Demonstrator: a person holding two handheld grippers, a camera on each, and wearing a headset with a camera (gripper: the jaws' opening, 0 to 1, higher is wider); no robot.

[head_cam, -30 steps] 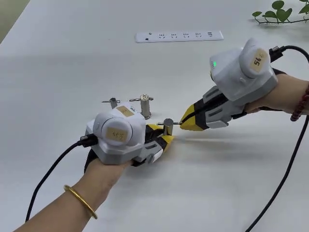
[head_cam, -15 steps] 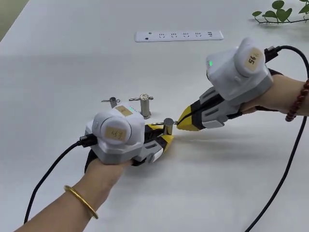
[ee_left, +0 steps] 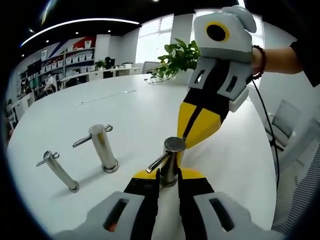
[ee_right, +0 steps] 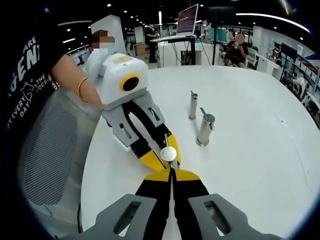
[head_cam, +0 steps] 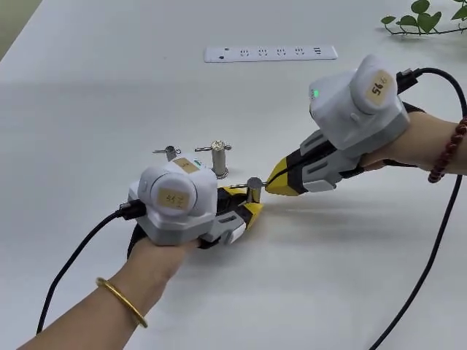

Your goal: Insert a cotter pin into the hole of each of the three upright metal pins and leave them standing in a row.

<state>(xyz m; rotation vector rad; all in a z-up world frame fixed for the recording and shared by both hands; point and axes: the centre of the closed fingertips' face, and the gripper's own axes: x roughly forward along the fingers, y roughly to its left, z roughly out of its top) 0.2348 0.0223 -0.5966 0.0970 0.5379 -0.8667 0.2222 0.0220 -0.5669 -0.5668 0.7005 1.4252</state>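
Grips the left gripper (head_cam: 252,206) from behind with the left hand (head_cam: 157,254), forearm running back toward the body, jaws pinched on the metal pin (head_cam: 254,187) standing upright between the fingertips. Tilts the right gripper (head_cam: 270,185) downward in the right hand (head_cam: 417,140), jaws pressed together on the cotter pin (ee_left: 156,163), tips just beside the left fingertips.

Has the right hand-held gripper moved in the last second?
Yes. Against the fixed power strip, the right hand-held gripper has edged left, closer to the metal pin.
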